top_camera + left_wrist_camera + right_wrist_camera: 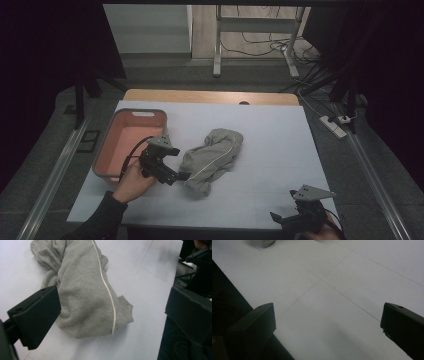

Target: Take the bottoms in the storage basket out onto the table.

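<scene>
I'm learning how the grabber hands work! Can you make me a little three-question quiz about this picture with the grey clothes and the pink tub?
1. True or false: the grey garment lies inside the pink tub.
2. Which gripper is next to the garment: A) left gripper, B) right gripper?
3. Fill in: the jaws of the right gripper stand ____ over the bare white table cover.

Key
1. False. It lies on the table cover, to the right of the tub.
2. A. The open left gripper sits at the garment's near end.
3. Open.
</scene>
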`<state>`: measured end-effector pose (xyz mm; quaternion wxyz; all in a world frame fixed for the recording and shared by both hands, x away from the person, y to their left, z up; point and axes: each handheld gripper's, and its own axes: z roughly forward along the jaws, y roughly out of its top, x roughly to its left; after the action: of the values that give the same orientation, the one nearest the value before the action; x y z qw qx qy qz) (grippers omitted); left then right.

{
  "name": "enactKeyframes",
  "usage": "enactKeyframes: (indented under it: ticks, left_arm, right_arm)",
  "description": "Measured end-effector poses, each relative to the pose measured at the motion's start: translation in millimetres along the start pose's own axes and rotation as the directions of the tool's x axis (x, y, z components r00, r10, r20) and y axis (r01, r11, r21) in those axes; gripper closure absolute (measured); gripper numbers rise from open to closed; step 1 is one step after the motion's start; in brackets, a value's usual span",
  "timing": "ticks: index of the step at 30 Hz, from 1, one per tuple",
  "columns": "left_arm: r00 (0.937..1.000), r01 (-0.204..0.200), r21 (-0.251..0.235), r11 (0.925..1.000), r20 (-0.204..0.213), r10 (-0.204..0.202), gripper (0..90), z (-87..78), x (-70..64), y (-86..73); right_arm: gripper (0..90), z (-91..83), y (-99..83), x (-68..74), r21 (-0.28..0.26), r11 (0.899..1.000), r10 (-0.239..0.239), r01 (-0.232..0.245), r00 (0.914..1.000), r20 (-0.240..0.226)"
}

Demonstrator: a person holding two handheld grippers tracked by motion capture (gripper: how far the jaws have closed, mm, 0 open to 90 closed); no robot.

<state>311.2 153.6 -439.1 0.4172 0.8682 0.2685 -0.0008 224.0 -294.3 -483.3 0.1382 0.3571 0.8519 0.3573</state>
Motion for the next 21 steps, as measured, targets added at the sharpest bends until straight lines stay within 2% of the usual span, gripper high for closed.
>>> enactKeyframes:
  ticks: [8, 21]
  left_arm:
    - [0.9995, 0.004, -0.002, 1.0000, -0.030, -0.004, 0.4, -7.7, -0.5, -9.3]
    - [0.9986, 0.023, -0.029, 0.9993, -0.047, -0.024, 0.2, -15.3, 0.8, -23.0]
  right_arm:
    - [0.2, 0.4, 0.1, 0.3, 0.002, 1.000, -0.003, 0.003, 1.0000, -0.001]
    - [0.2, 0.8, 0.3, 0.7, 0.006, 1.000, -0.007, 0.007, 1.0000, -0.001]
